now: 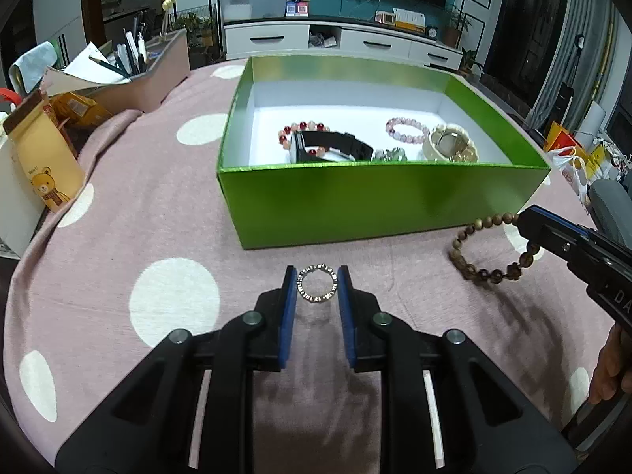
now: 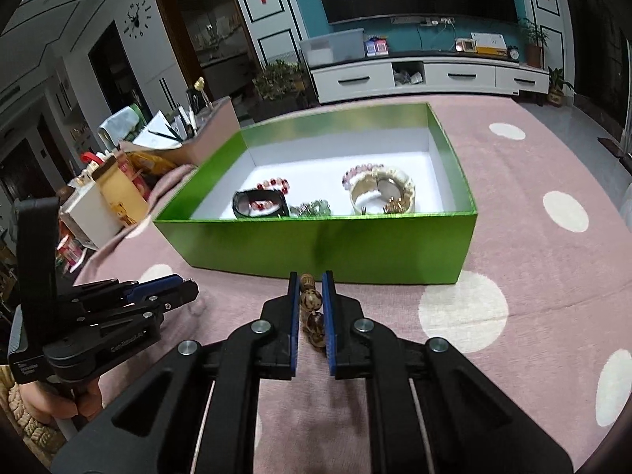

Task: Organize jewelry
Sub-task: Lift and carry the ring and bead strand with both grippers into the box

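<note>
My left gripper (image 1: pixel 317 276) is shut on a small silver ring (image 1: pixel 317 283), held upright between the blue pads just above the pink cloth, in front of the green box (image 1: pixel 379 193). My right gripper (image 2: pixel 311 282) is shut on a brown wooden bead bracelet (image 2: pixel 311 308), which hangs from it in the left wrist view (image 1: pixel 474 268), right of the ring and near the box's front wall (image 2: pixel 335 249). The box holds a black watch (image 1: pixel 331 148), a red bead bracelet (image 1: pixel 302 128), a pink bead bracelet (image 1: pixel 407 128), a gold watch (image 1: pixel 450 146) and a greenish piece (image 1: pixel 391 155).
The table has a pink cloth with white dots (image 1: pixel 173 300). At the left stand a bear-print carton (image 1: pixel 43 158), snack bags (image 1: pixel 79 108) and a pink organizer with pens and papers (image 1: pixel 154 75). Behind are a white TV cabinet (image 1: pixel 339 39) and bags at the right (image 1: pixel 572 158).
</note>
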Tool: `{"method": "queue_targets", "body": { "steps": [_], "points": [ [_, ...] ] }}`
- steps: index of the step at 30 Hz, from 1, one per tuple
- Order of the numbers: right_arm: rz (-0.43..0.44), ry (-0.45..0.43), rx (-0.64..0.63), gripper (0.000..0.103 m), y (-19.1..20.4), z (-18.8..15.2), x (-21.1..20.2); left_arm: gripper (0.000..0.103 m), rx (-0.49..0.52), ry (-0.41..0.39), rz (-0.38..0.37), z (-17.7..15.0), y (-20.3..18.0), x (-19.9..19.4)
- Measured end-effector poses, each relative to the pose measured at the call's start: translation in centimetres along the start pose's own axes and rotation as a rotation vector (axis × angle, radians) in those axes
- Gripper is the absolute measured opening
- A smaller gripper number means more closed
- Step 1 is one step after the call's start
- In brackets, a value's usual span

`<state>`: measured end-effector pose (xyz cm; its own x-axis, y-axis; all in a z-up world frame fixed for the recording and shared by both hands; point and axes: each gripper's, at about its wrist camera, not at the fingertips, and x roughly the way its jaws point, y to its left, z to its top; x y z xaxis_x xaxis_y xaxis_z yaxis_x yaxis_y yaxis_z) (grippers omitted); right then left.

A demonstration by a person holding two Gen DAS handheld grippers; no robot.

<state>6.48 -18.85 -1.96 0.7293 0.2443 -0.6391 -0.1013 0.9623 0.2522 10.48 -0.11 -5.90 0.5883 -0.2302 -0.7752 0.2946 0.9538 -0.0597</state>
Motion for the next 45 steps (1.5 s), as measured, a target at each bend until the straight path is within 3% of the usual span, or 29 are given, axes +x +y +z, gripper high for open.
{"method": "queue_targets", "body": {
  "steps": [45],
  "points": [
    [0.014,-0.187,-0.03,0.011,1.8,1.5,-9.1,0.02,-0.001,-0.146,0.01,1.7,-1.8,-10.0]
  ]
}}
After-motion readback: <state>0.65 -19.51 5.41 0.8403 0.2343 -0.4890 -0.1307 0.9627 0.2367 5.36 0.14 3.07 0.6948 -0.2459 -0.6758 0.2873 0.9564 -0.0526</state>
